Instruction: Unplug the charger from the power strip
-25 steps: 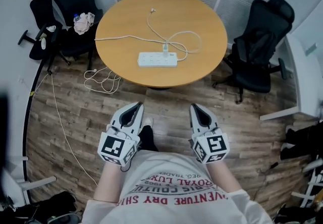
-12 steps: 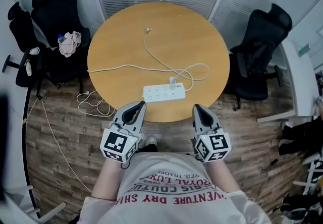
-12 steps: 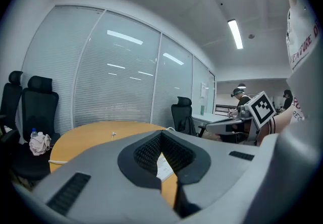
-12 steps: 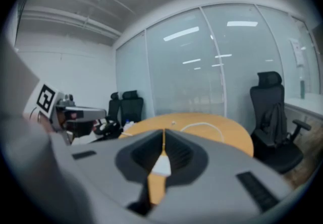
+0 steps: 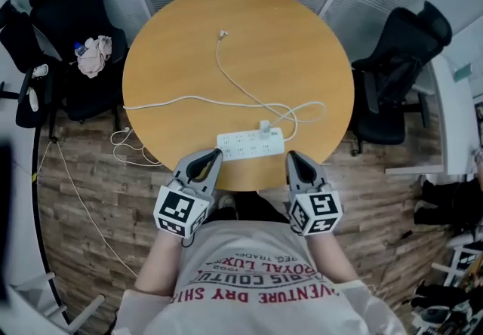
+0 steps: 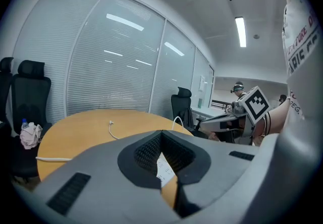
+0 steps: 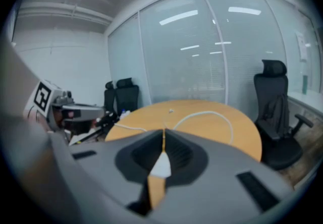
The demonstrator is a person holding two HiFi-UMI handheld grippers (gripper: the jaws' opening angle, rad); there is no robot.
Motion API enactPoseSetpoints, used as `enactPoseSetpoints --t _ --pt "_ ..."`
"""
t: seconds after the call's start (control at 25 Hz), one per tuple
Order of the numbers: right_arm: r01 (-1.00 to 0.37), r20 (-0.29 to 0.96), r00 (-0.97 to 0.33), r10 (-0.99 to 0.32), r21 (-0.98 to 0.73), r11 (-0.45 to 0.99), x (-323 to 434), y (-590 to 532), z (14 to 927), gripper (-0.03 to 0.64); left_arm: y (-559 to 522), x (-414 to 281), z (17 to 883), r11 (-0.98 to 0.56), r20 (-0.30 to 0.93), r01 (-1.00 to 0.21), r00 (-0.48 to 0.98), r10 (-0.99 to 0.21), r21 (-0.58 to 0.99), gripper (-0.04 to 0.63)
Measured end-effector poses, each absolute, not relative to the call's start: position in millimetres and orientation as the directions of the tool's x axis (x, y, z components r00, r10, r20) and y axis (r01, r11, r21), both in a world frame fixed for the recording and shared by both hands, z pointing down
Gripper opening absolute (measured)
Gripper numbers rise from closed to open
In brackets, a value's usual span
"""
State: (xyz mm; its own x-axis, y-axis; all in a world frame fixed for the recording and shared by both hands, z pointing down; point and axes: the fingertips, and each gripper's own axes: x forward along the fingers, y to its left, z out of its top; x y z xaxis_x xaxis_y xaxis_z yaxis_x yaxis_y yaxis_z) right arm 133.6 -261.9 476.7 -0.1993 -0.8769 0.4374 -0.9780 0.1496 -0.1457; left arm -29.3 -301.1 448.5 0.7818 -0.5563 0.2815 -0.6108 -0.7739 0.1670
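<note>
A white power strip (image 5: 250, 147) lies near the front edge of the round wooden table (image 5: 173, 62). A white charger (image 5: 266, 128) is plugged into its right part. The charger's white cable (image 5: 245, 93) loops over the tabletop to a loose end (image 5: 223, 34) at the back. My left gripper (image 5: 215, 153) is shut and empty, its tip just short of the strip's left end. My right gripper (image 5: 290, 155) is shut and empty by the strip's right end. Through the notch in each gripper's jaws, a sliver of the strip (image 6: 164, 168) (image 7: 161, 165) shows.
Black office chairs stand at the left (image 5: 68, 1) and the right (image 5: 396, 62) of the table. A cloth and a bottle (image 5: 92, 54) lie on the left chair. The strip's cord (image 5: 166, 103) runs off the table's left edge to a coil (image 5: 130, 151) on the wooden floor. Glass partitions close off the back.
The person has stepped up to the table. Both grippers came forward from over the floor to the table's near edge, beside the power strip. Both stayed shut.
</note>
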Motion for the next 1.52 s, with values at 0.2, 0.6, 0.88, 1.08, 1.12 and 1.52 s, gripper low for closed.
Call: enactPoseSetpoints --t 0.2,0.6,0.88,1.08,1.12,1.52 --pt "-0.967 0.498 -0.249 -0.831 -0.171 0.187 138 -283 505 0.029 -312 -6 491 -0.786 0.362 -0.589 0.785 -0.503 0.185 0.032" --pt "-0.934 0.607 -0.357 -0.710 -0.250 0.256 134 -300 562 0.029 -333 42 573 -0.801 0.573 -0.569 0.725 -0.382 0.186 0.032" --pt "-0.916 0.673 -0.399 -0.623 -0.274 0.291 129 -301 597 0.029 -327 55 642 -0.829 0.718 -0.529 0.648 -0.256 0.181 0.032" --pt "-0.921 0.718 -0.386 -0.579 -0.260 0.291 129 -303 615 0.031 -326 56 669 -0.840 0.772 -0.515 0.599 -0.212 0.169 0.032" --pt "-0.920 0.727 -0.386 -0.567 -0.260 0.293 128 -302 618 0.029 -326 56 671 -0.840 0.777 -0.514 0.595 -0.206 0.171 0.032" --pt "-0.923 0.811 -0.344 -0.474 -0.199 0.329 116 -304 647 0.167 -327 60 671 -0.859 0.743 -0.475 0.641 -0.191 0.190 0.032"
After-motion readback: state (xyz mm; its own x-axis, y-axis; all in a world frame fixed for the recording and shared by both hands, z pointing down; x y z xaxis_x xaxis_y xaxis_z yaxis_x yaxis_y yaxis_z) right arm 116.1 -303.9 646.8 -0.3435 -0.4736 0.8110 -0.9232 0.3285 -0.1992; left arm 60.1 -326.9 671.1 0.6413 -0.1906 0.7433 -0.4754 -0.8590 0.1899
